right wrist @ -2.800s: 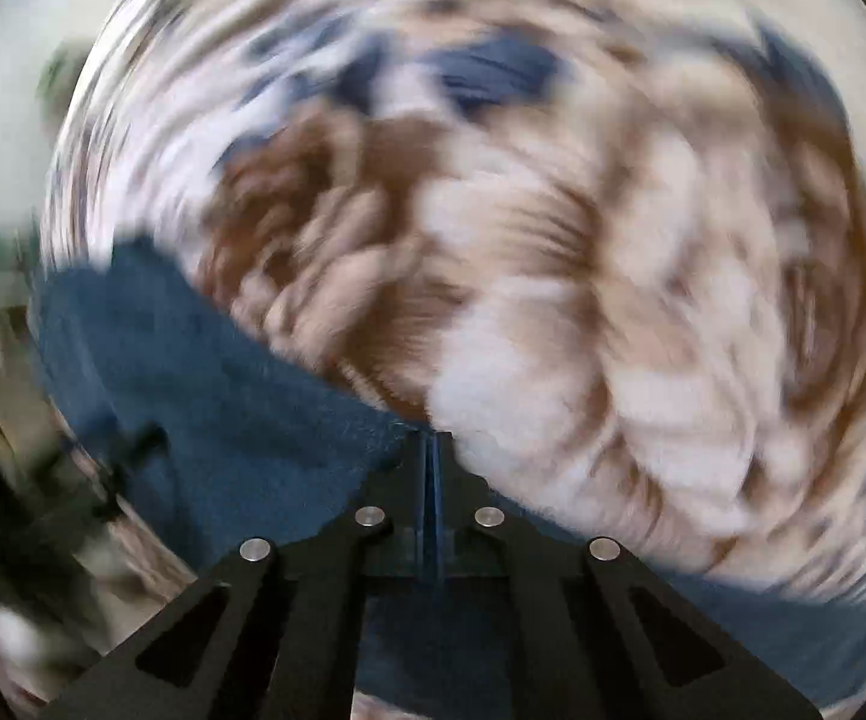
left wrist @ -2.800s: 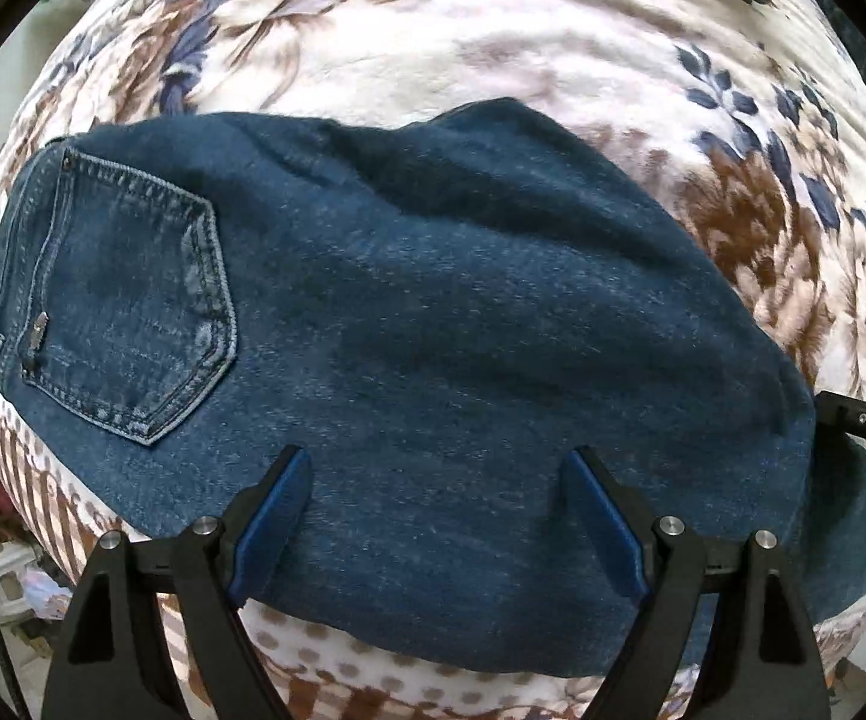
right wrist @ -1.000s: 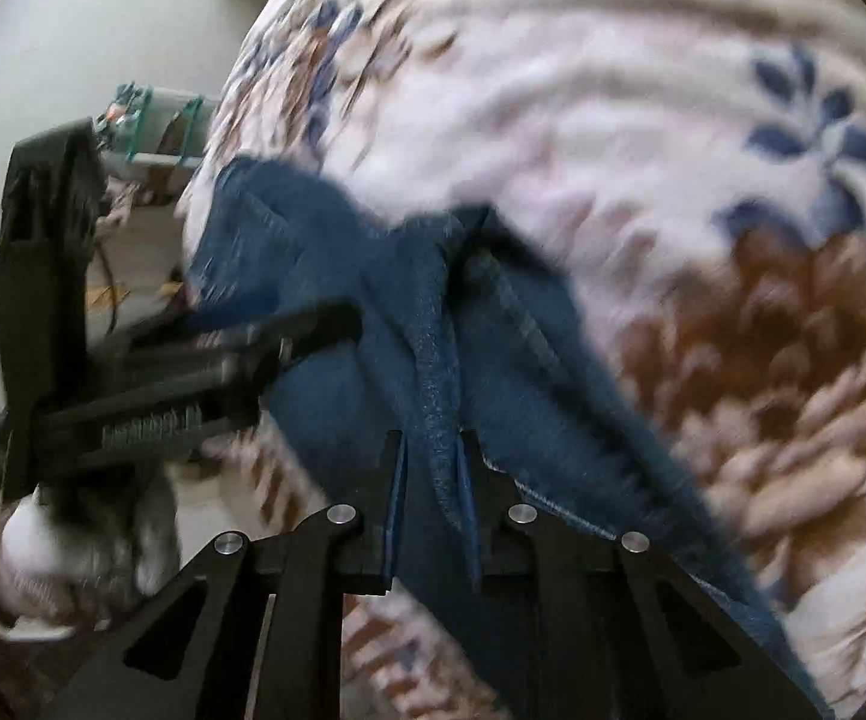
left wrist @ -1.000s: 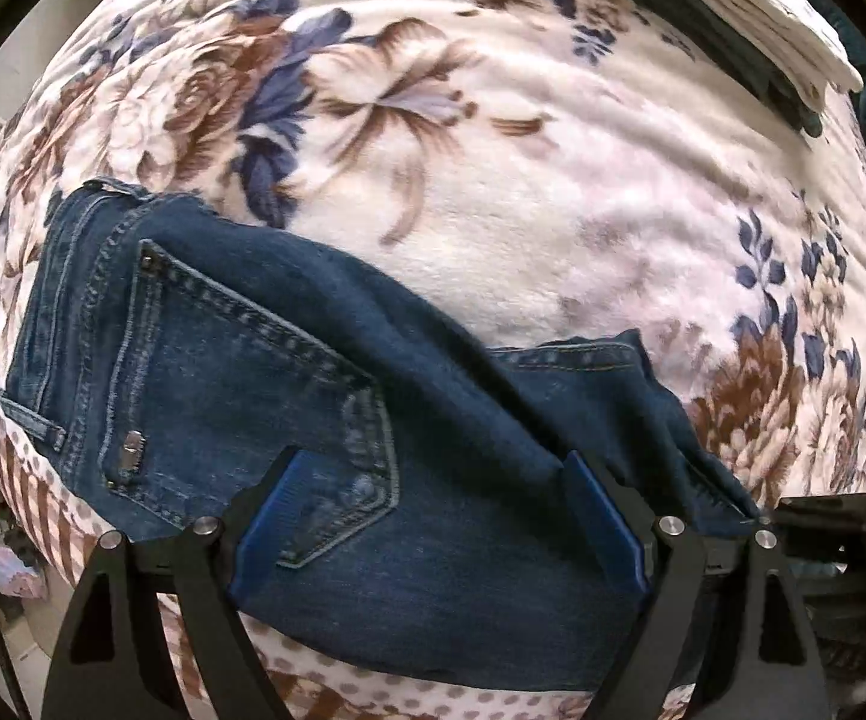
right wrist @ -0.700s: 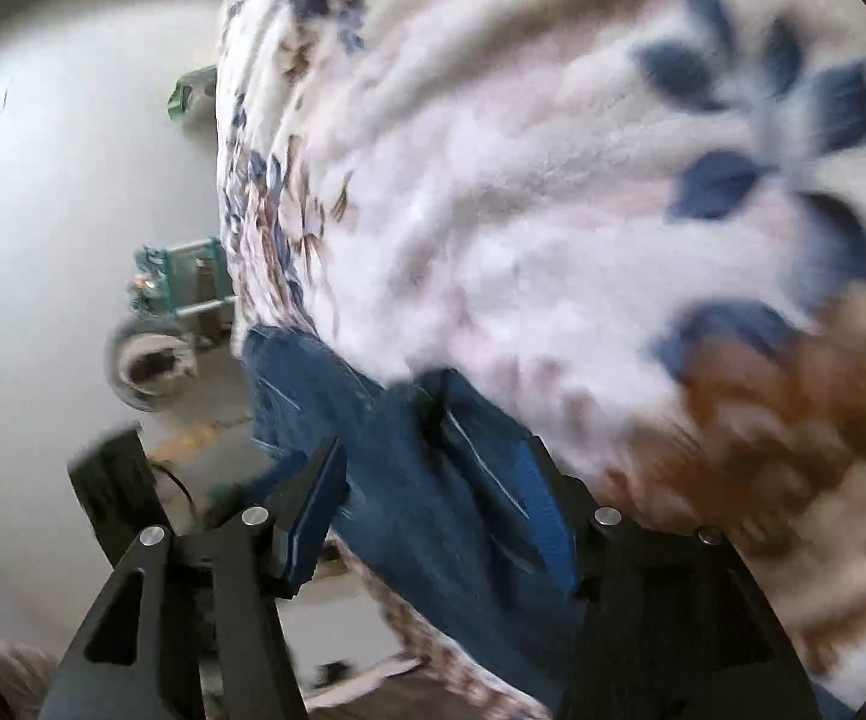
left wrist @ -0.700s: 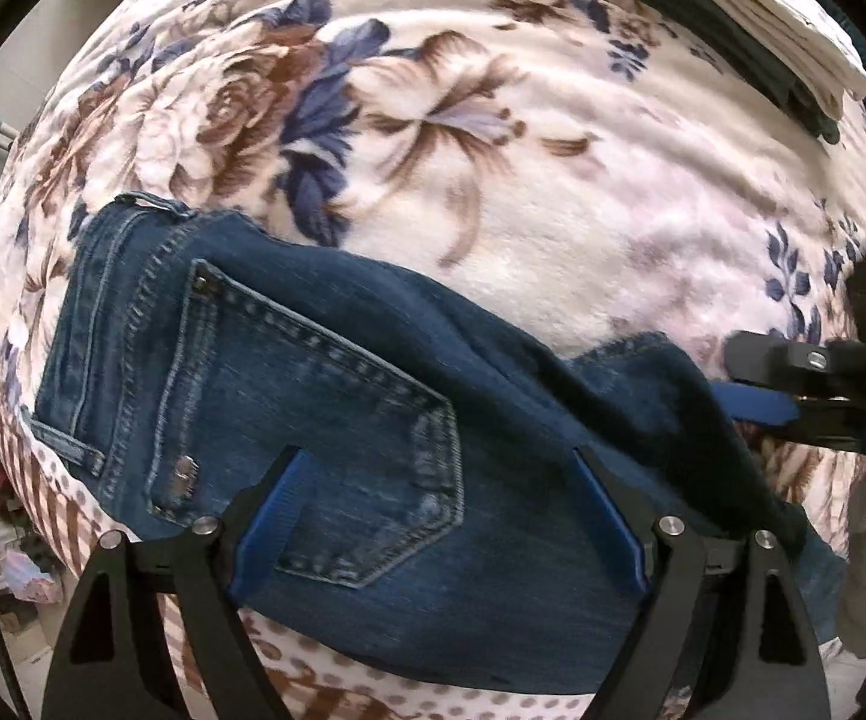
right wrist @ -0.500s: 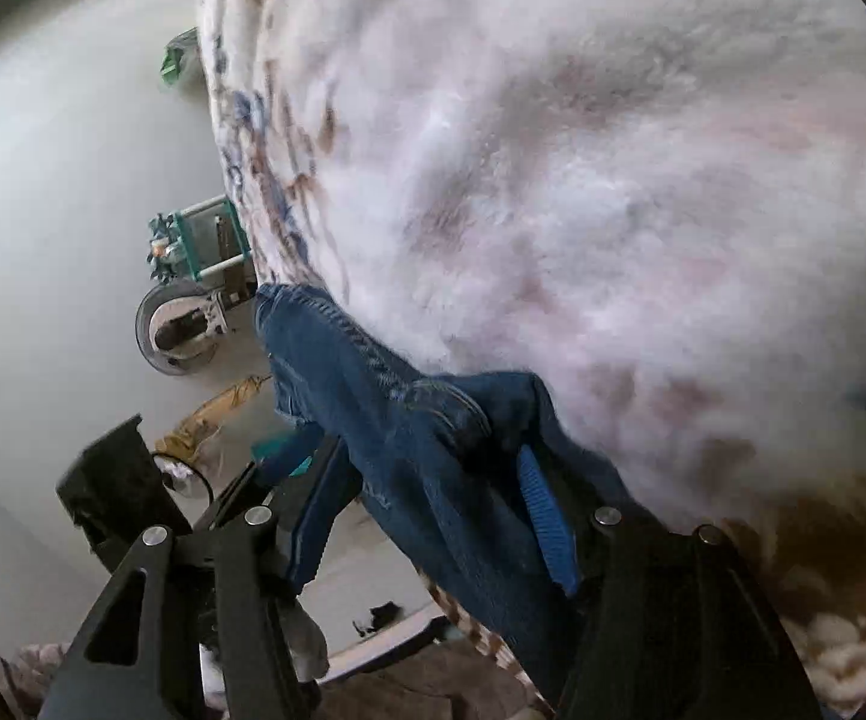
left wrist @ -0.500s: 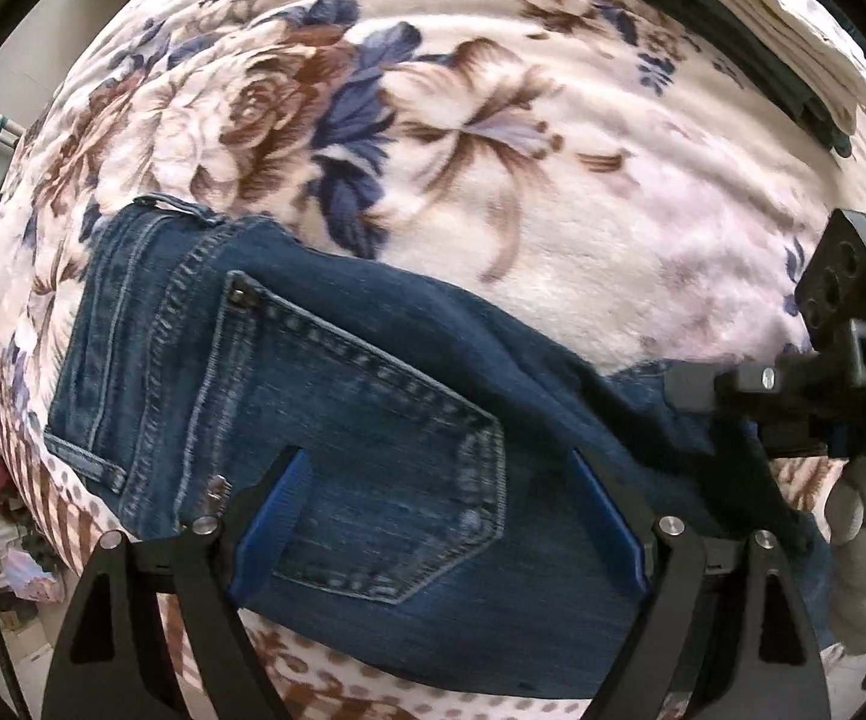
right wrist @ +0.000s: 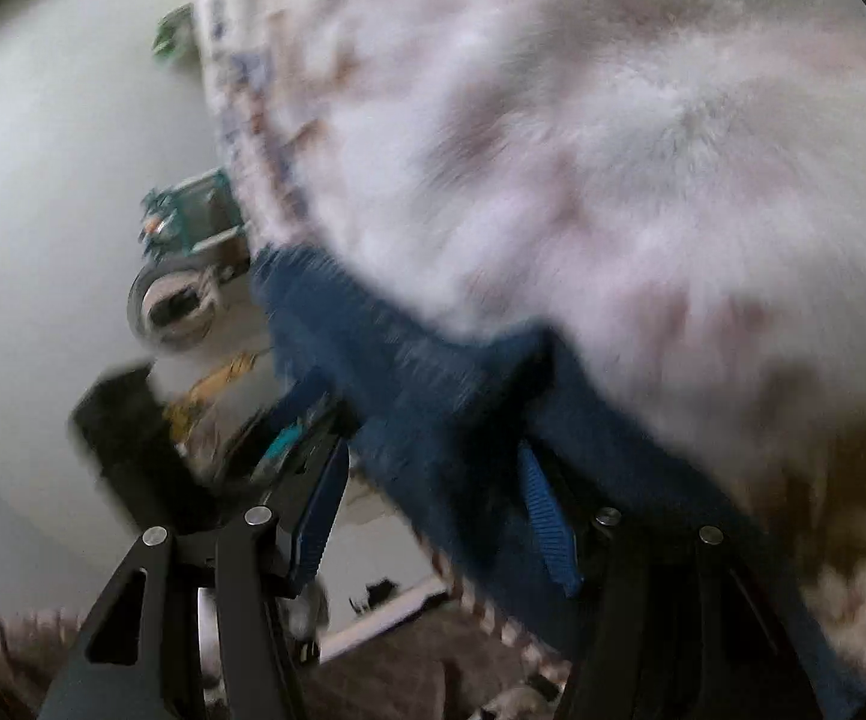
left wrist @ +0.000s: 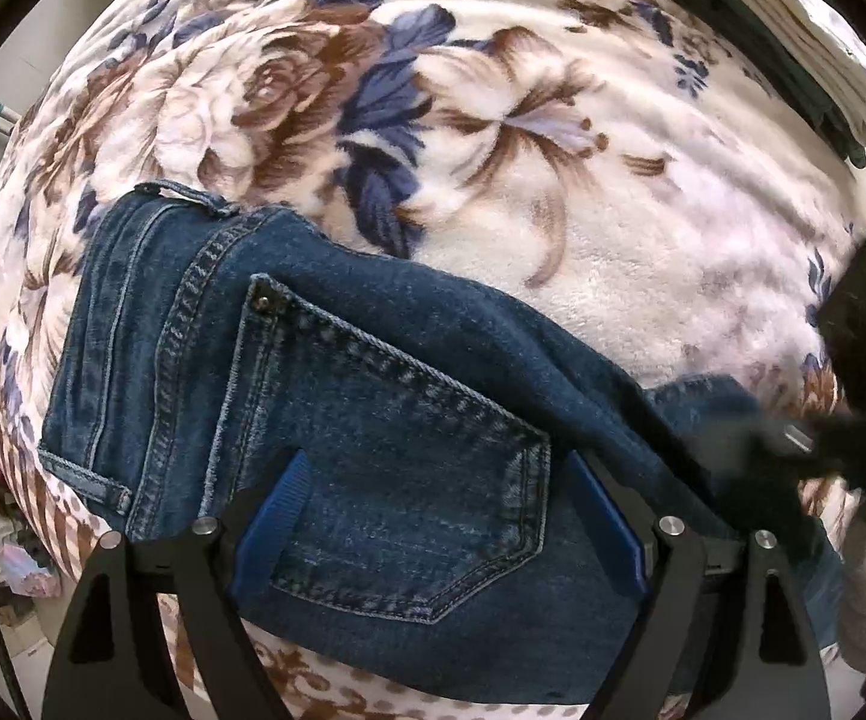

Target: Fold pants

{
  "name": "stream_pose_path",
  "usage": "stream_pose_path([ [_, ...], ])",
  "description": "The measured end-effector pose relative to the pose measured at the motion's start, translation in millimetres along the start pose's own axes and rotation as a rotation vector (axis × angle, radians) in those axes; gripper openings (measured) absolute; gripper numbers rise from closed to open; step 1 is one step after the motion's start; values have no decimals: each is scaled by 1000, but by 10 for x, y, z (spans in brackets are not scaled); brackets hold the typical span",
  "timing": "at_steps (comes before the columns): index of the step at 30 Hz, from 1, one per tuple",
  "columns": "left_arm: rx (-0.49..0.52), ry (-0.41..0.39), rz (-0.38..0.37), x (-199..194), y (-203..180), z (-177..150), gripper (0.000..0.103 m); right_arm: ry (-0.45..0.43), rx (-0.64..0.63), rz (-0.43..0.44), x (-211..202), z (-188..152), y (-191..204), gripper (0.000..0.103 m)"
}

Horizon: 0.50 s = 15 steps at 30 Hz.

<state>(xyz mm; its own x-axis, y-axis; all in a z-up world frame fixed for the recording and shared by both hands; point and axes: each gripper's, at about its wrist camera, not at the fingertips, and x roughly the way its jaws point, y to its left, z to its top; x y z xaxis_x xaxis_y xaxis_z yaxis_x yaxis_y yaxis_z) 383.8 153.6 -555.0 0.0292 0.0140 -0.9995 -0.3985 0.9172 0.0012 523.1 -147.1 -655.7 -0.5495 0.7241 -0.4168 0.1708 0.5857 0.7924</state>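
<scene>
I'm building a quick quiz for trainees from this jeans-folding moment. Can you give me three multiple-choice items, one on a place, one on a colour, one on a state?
1. Where do the folded jeans lie?
A. On the floral blanket, near its edge
B. On a wooden floor
C. Hanging from a rail

2. What colour are the pads inside the left claw?
A. Red
B. Blue
C. Yellow

3. How does the right claw stand?
A. Clamped tight on the denim
B. Open, with denim between its fingers
C. Open over bare blanket, no denim near

Answers:
1. A: the floral blanket shows around and under the denim, with its edge just below.
2. B: both pads are blue.
3. B: in the right wrist view its jaws have just been opening and stand apart, with denim between them.
</scene>
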Motion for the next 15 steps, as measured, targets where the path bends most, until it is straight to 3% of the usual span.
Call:
stream_pose_path([
  [4, 15, 0, 9, 8, 76, 38, 86, -33, 20, 26, 190, 211, 72, 60],
  [6, 39, 10, 26, 69, 122, 68, 86, -63, -15, -58, 150, 179, 166, 16],
  [11, 92, 23, 56, 158, 219, 58, 86, -185, 35, -10, -328, 46, 0, 14],
  [15, 85, 25, 48, 145, 343, 57, 86, -221, 34, -144, -337, 14, 35, 14],
])
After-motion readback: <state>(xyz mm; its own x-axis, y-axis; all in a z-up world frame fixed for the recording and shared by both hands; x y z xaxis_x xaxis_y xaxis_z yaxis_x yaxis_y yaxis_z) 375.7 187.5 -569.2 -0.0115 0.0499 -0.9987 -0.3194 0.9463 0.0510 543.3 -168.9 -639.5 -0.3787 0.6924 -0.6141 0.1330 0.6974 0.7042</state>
